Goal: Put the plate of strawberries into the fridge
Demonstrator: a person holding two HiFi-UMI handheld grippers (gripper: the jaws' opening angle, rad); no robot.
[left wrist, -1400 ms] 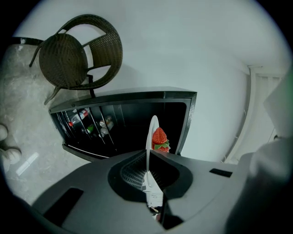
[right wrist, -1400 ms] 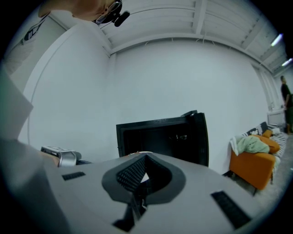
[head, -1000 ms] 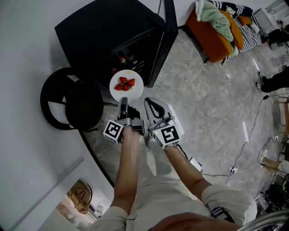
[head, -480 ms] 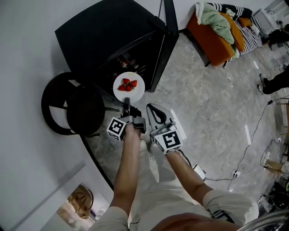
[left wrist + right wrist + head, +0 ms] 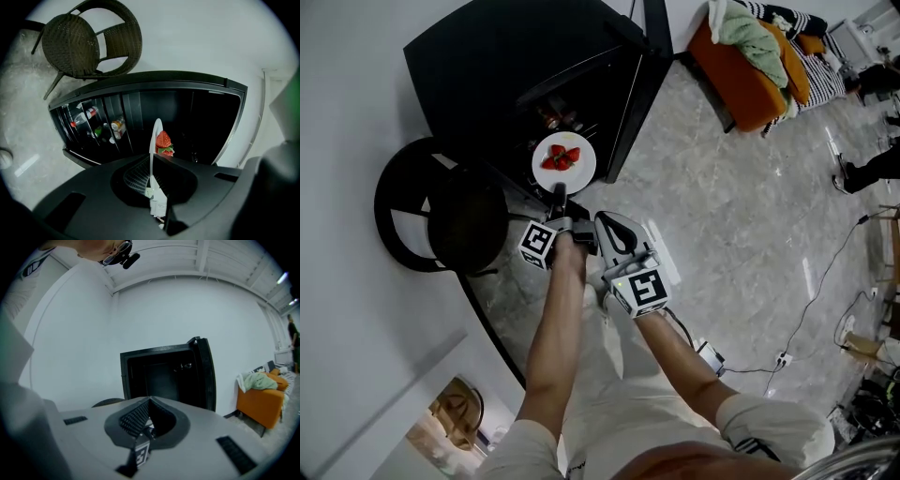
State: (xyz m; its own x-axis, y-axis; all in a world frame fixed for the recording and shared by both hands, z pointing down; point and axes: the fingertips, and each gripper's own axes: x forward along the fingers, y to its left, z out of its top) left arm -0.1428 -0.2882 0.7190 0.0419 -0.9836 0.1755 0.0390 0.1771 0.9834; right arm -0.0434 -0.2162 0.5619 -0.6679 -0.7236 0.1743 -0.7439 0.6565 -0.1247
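Plate (image 5: pixel 152 145) edge-on, strawberries (image 5: pixel 163 140) half hidden

My left gripper (image 5: pixel 559 195) is clamped on the rim of the plate (image 5: pixel 585 171), arm stretched forward; my right gripper (image 5: pixel 606 219) sits just beside, jaws seemingly together, empty.

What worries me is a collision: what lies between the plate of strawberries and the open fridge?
Nothing: in the left gripper view the plate, clamped in the left gripper, faces the open fridge unobstructed.
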